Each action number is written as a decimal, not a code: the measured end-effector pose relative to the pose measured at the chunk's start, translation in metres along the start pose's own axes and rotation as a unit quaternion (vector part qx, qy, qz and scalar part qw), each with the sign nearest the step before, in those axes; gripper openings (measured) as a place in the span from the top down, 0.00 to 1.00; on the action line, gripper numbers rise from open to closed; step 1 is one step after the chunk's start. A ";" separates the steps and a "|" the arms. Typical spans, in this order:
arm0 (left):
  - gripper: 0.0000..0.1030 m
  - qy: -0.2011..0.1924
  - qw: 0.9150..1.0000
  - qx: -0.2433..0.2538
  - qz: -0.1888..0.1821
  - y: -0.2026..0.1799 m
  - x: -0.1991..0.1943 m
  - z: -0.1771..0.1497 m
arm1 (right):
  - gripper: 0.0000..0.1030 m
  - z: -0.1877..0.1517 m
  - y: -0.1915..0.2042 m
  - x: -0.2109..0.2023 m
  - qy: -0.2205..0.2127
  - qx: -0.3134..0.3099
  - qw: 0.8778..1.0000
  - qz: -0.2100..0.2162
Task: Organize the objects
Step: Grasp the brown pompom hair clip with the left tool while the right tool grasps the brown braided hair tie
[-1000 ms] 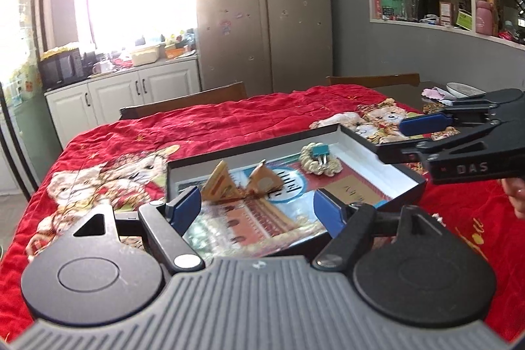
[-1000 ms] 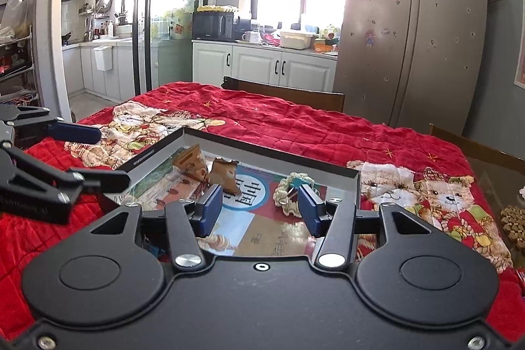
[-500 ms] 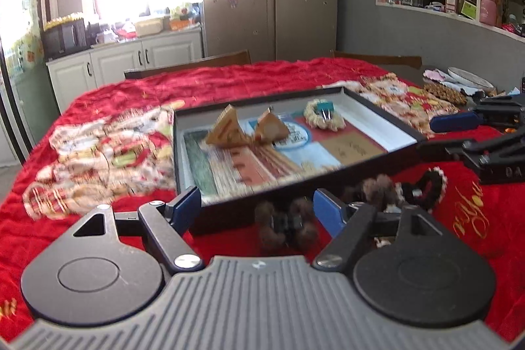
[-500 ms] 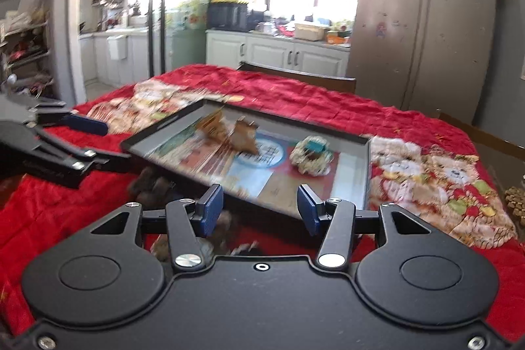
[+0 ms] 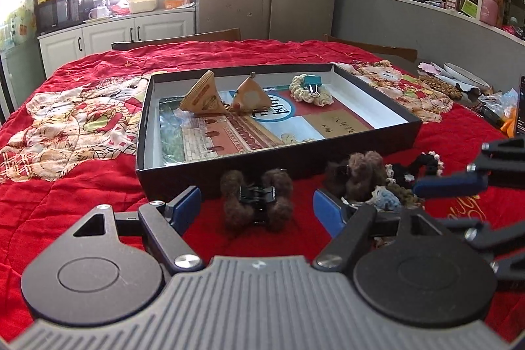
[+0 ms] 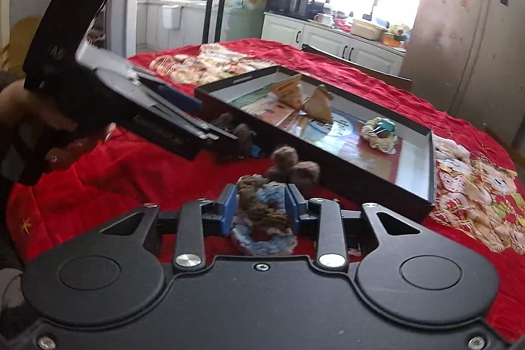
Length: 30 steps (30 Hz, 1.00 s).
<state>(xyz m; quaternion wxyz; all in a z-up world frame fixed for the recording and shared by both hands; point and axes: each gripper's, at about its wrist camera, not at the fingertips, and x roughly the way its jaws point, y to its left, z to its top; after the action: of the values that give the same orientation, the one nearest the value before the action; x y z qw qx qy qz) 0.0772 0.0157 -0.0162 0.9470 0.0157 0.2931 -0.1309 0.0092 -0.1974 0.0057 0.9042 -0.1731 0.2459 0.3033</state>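
A black shallow box (image 5: 377, 87) (image 6: 431, 159) on the red cloth holds two tan triangular pouches (image 5: 201, 98) (image 6: 288, 90), a cream crocheted scrunchie with a teal binder clip (image 5: 310, 89) (image 6: 380, 133) and printed cards. Before its near wall lie a brown fuzzy hair claw (image 5: 257, 197) (image 6: 238, 136), a second brown fuzzy piece (image 5: 361, 169) (image 6: 293, 167) and a black scrunchie (image 5: 416, 167). My left gripper (image 5: 257, 208) is open just short of the brown claw. My right gripper (image 6: 261, 210) is shut on a blue-and-olive crocheted scrunchie (image 6: 262, 218) (image 5: 385, 197).
Red quilted cloth with bear prints (image 5: 65, 133) covers the table. Clutter and a dish (image 5: 466, 80) sit at the far right edge. Chair backs (image 5: 177, 39) stand behind the table, with fridge and cabinets beyond.
Both grippers pulled back from over the box and dropped to the cloth in front of it. The right gripper closed on the blue-and-olive scrunchie. The left gripper stayed open.
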 end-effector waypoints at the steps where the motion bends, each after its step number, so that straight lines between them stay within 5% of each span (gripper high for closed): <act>1: 0.18 0.000 1.000 -0.001 0.002 0.000 0.001 0.000 | 0.74 -0.001 0.002 0.002 0.001 -0.002 1.000 0.002; 11: 0.19 0.009 1.000 -0.015 0.000 -0.003 0.015 -0.002 | 0.81 -0.003 0.011 0.013 0.012 -0.035 0.999 -0.011; 30: 0.53 0.027 0.999 -0.032 0.003 0.002 0.024 -0.006 | 0.90 -0.005 0.003 0.015 0.014 -0.020 1.000 -0.011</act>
<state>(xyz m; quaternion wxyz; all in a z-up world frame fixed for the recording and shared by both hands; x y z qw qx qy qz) 0.0934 0.0127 -0.0348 0.9391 -0.0103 0.3226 -0.1181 0.0159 -0.1904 -0.0075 0.9005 -0.1982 0.2500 0.2955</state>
